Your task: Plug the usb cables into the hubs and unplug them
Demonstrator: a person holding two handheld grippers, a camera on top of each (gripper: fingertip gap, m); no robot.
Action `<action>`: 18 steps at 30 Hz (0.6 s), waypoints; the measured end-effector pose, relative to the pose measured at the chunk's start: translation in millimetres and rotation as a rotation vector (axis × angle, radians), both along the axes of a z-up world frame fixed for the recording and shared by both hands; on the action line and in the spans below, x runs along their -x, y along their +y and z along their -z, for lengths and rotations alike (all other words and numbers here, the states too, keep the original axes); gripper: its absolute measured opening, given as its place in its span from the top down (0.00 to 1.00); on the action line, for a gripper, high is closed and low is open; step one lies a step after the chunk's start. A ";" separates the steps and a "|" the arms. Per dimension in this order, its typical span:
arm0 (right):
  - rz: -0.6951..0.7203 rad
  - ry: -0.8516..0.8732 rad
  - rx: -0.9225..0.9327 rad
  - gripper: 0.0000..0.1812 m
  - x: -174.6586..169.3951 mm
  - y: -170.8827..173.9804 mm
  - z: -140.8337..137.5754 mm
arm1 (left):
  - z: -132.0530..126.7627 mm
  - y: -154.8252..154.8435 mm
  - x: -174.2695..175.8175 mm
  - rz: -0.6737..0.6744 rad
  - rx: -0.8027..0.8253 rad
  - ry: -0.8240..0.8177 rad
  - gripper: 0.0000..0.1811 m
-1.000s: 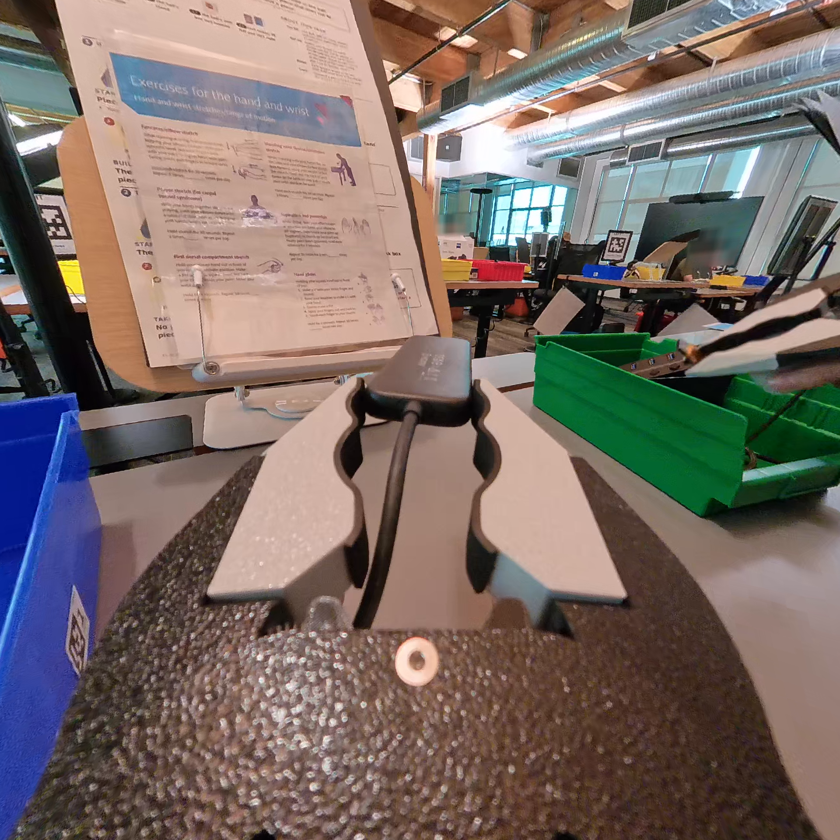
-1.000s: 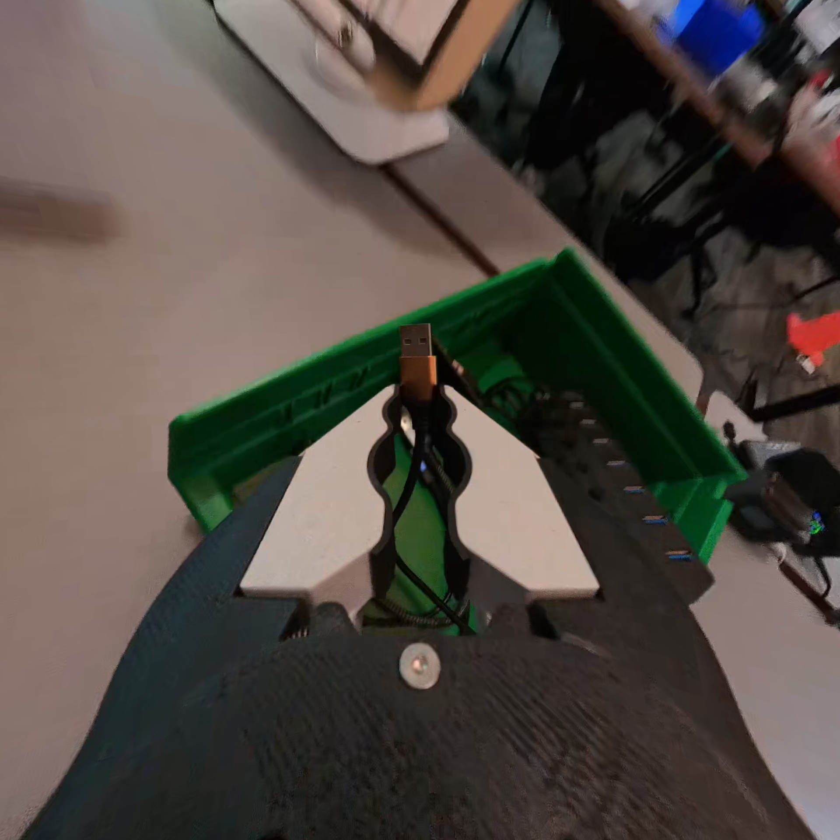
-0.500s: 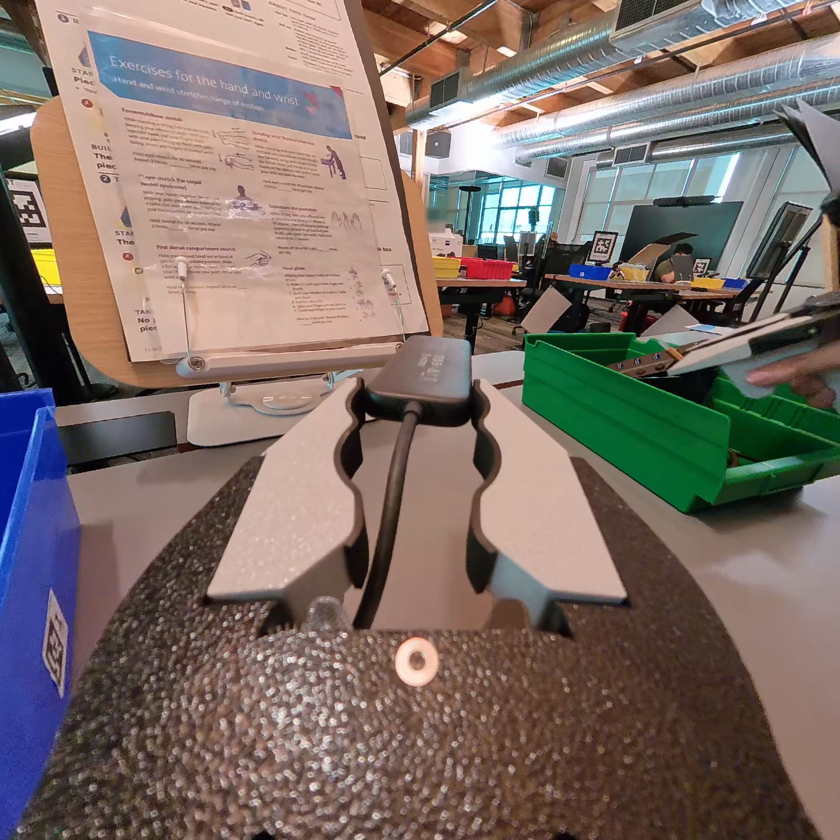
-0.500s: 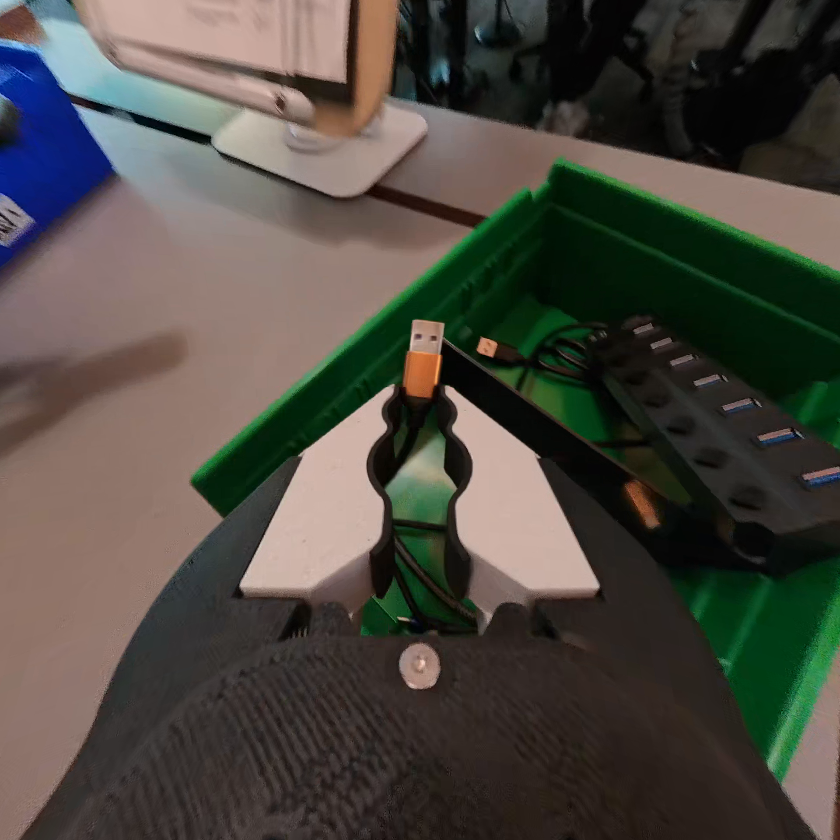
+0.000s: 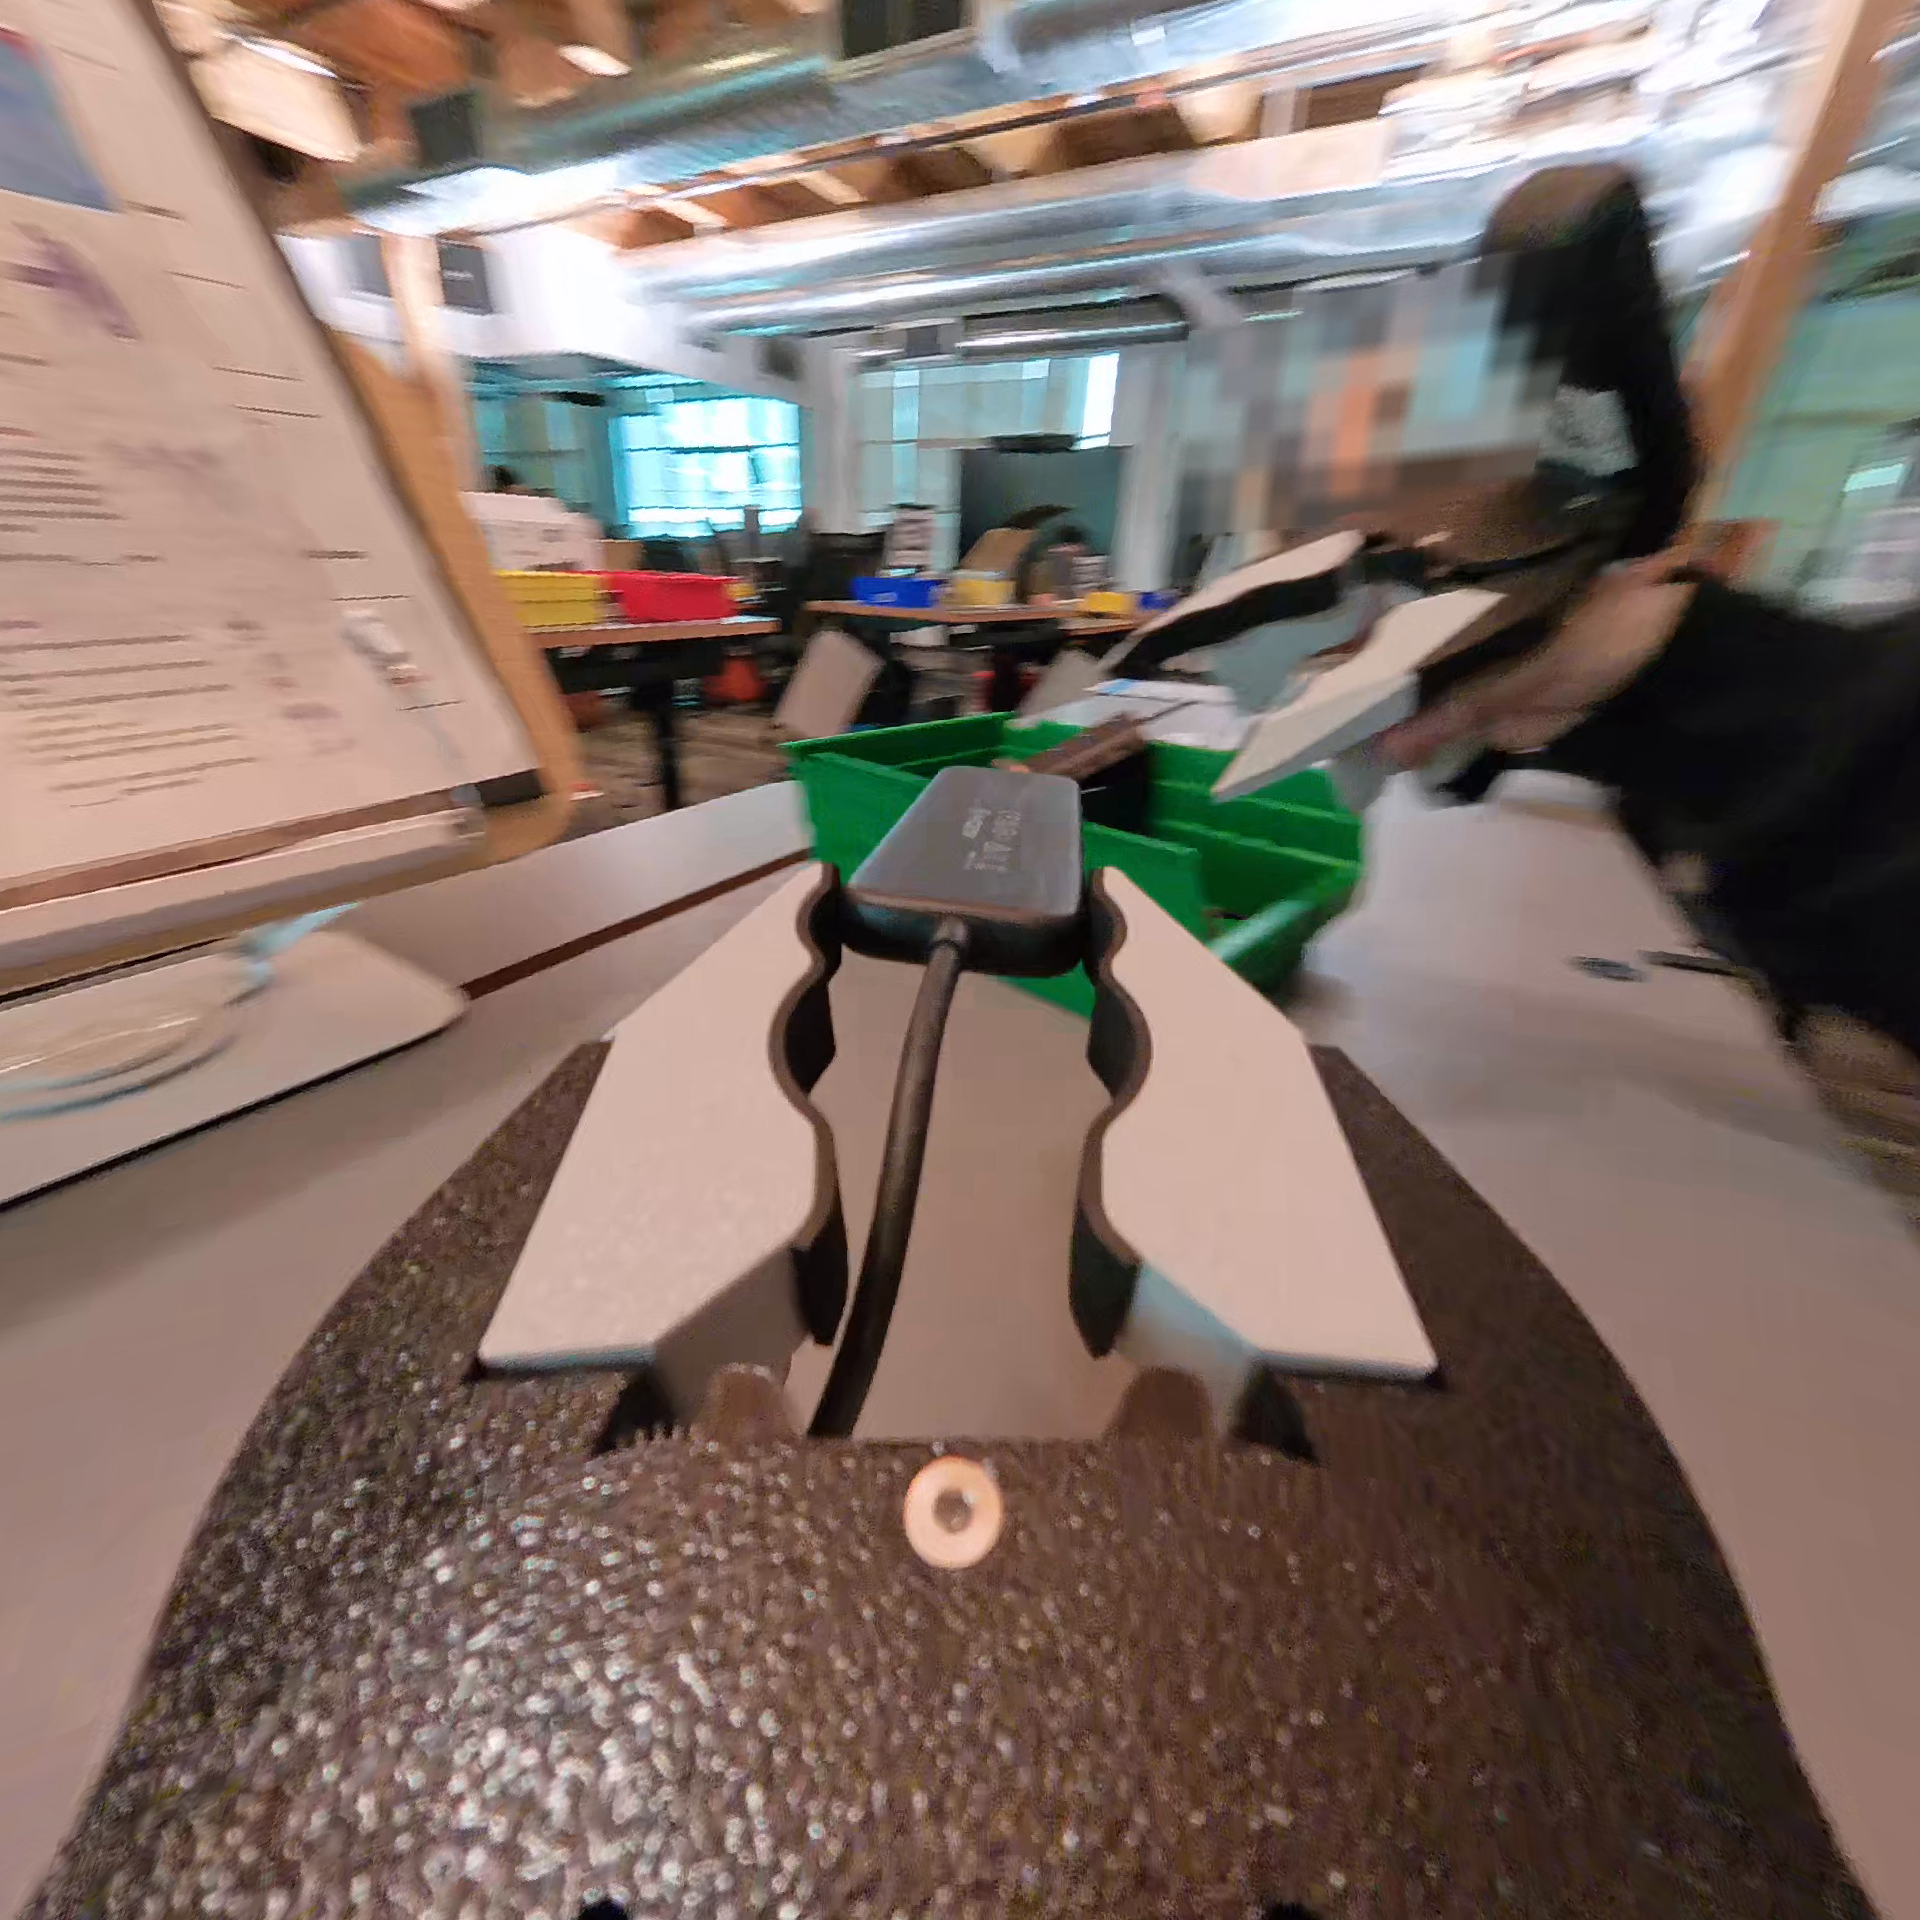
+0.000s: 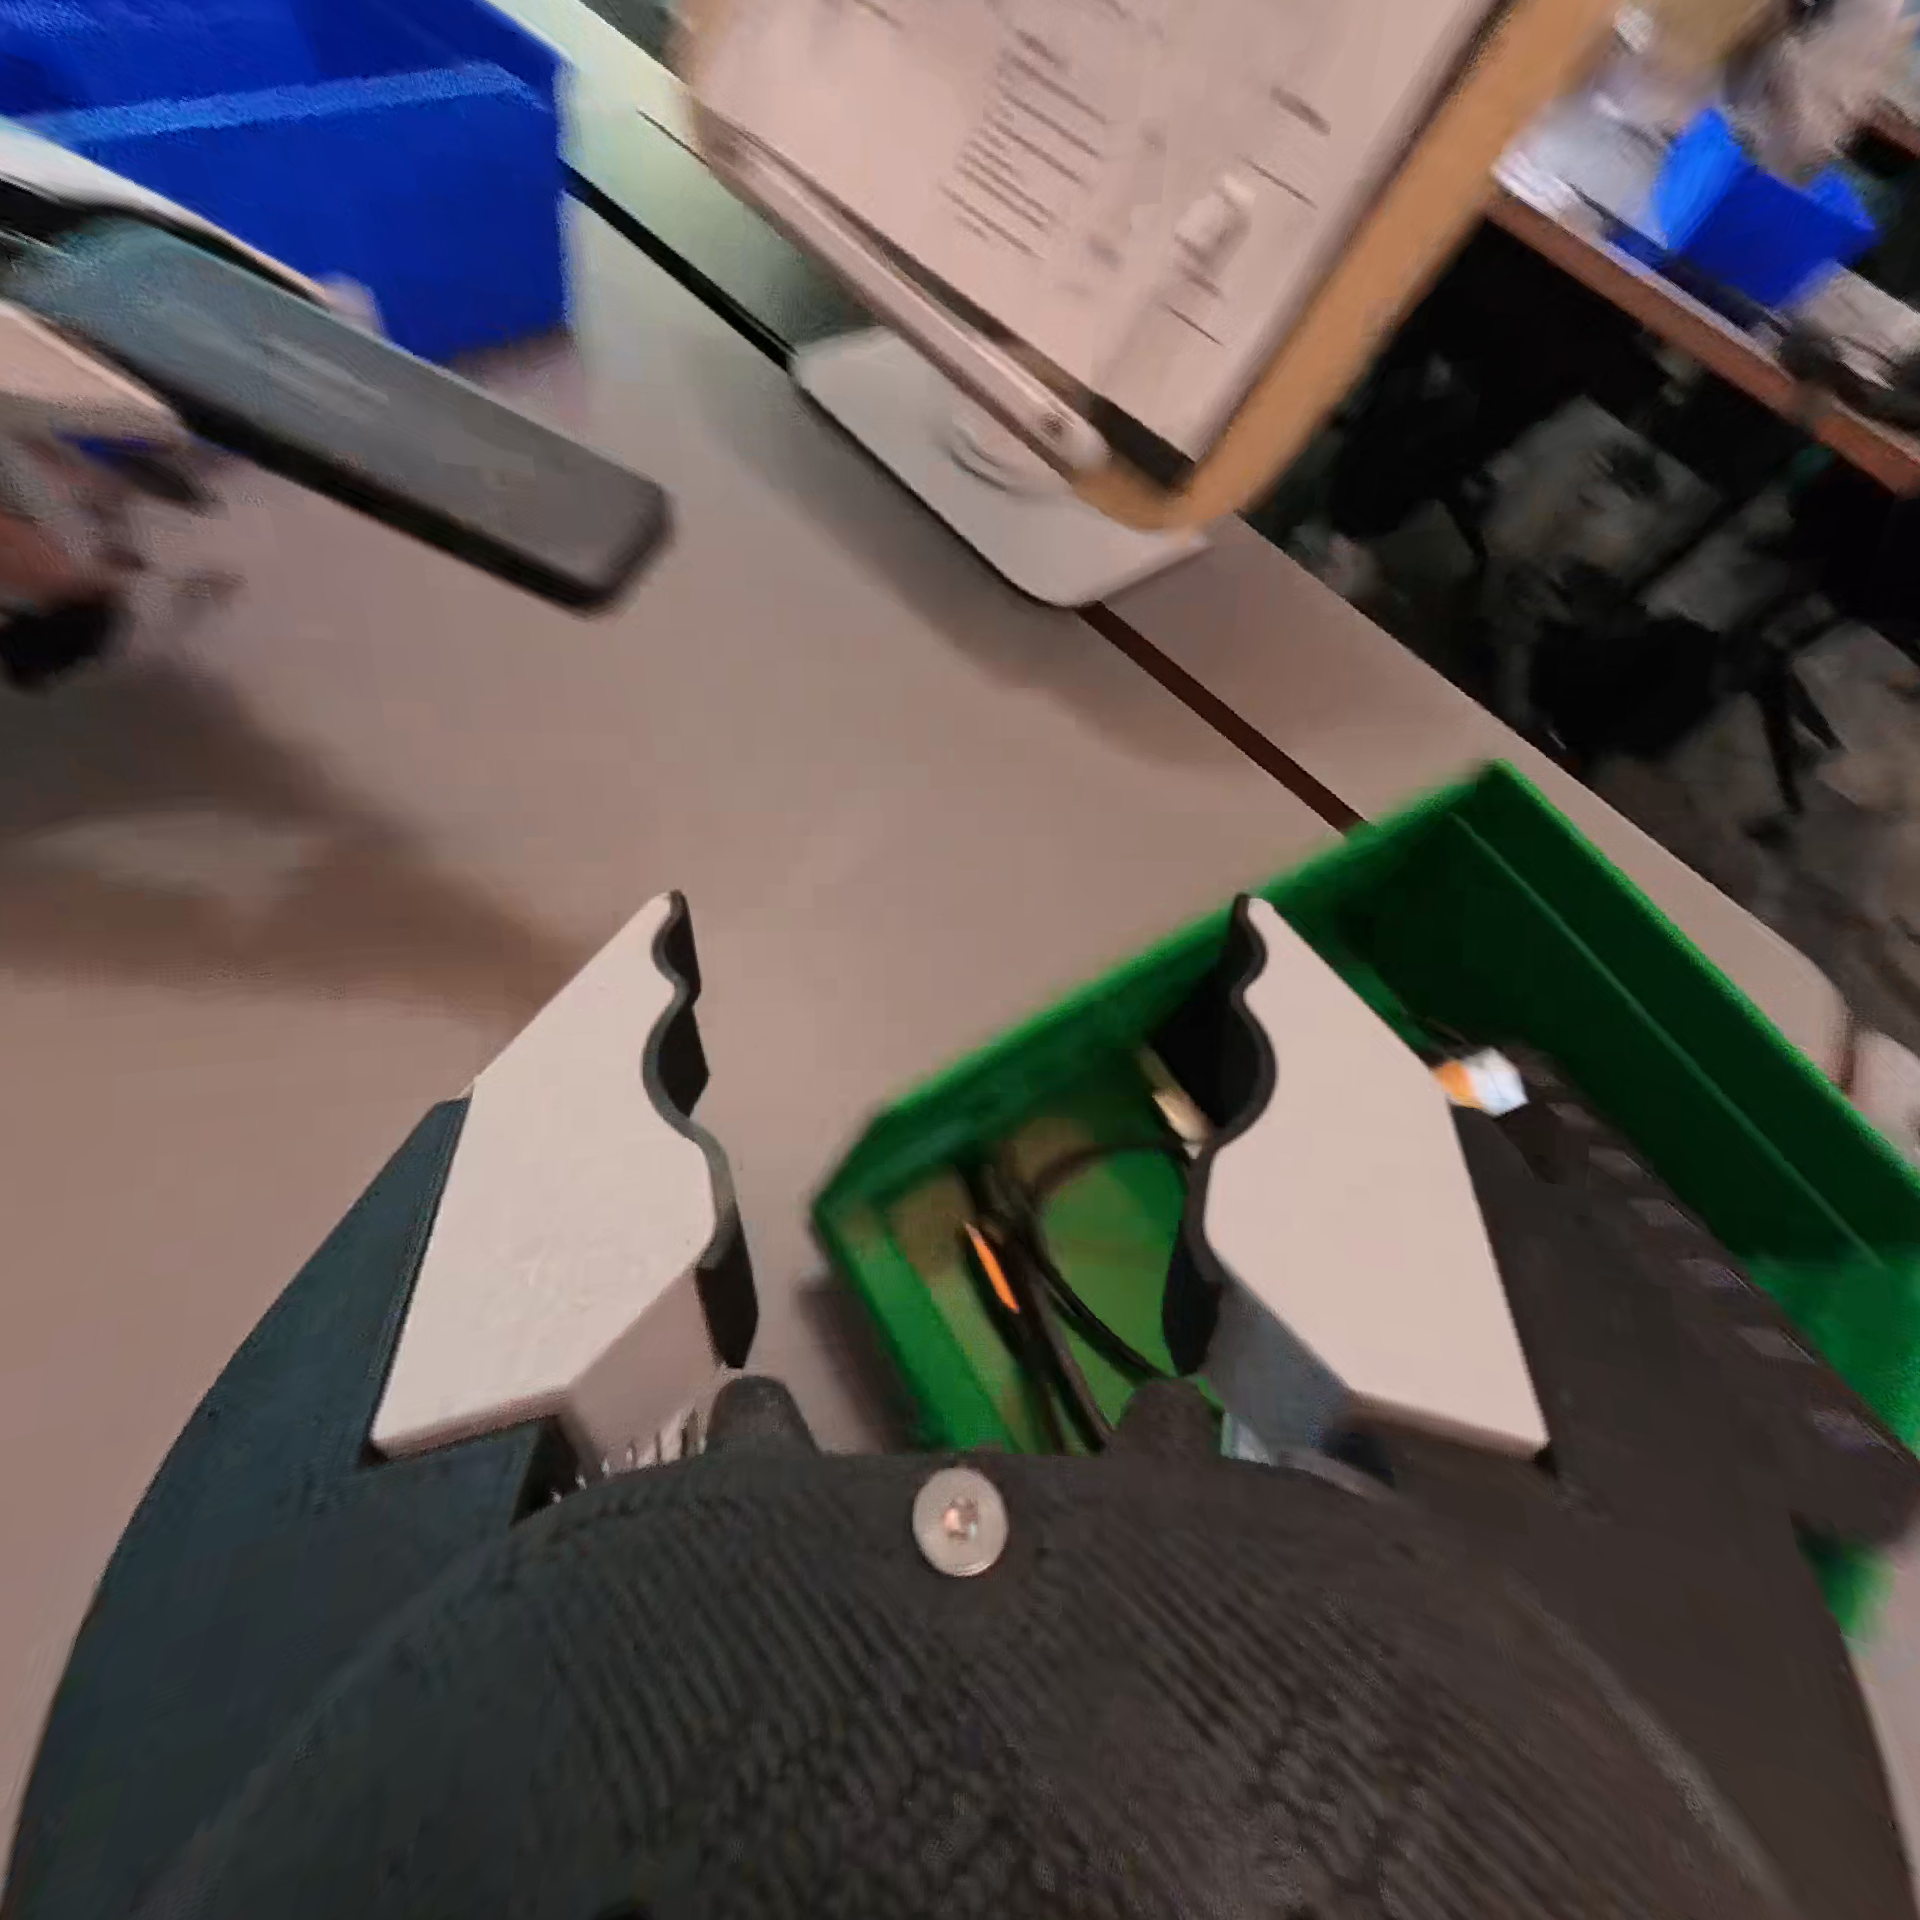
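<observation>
My left gripper [image 5: 961, 909] is shut on a flat black USB hub [image 5: 977, 847], whose black cord runs back between the fingers. It holds the hub above the table, pointing at the green bin [image 5: 842, 810]. The hub also shows in the right wrist view [image 6: 416, 436], at the upper left. My right gripper [image 6: 956, 914] is open and empty over the near corner of the green bin [image 6: 1662, 987]. It also shows in the left wrist view [image 5: 1184, 717]. Orange-plug cables [image 6: 987, 1262] and a long black multi-port hub [image 6: 1683, 1278] lie in the bin.
A document stand with printed sheets [image 5: 208, 582] stands at the back left, on a white base [image 6: 997, 499]. A blue bin [image 6: 312, 156] sits at the far left. A seam [image 6: 1216, 717] crosses the grey tabletop. A person's hand and dark sleeve [image 5: 1714, 727] hold the right gripper.
My right gripper has opened and let go of the orange USB plug, which now lies in the green bin. My left gripper has swung right with the hub, toward the bin.
</observation>
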State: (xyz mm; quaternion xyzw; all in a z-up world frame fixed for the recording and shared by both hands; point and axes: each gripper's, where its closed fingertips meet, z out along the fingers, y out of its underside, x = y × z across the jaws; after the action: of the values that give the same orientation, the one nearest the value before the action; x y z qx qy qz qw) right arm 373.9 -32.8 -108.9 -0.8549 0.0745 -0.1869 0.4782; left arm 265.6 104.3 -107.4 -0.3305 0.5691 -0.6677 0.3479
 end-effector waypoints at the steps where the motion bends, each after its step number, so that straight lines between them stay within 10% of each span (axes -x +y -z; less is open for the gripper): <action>1: -0.084 0.016 -0.042 0.44 19.9 14.3 -0.5 | -2.9 -12.0 7.2 0.098 0.024 -0.010 0.75; 8: -0.623 0.327 -0.428 0.53 139.9 65.1 -17.2 | -13.3 -50.4 45.1 0.447 0.055 -0.073 0.75; 15: -0.663 0.326 -0.457 0.71 156.7 75.3 -13.6 | -14.1 -56.6 50.8 0.493 0.057 -0.100 0.75; 18: -0.551 0.462 -0.511 0.60 144.9 77.8 -21.0 | -18.5 -53.5 51.1 0.429 -0.005 -0.185 0.75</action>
State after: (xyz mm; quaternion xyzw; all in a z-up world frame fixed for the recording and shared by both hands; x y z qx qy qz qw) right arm 229.0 45.0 -88.0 -0.7164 -0.0074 0.1682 0.6771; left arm 214.5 50.7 -88.9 -0.1386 0.5936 -0.7525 0.2494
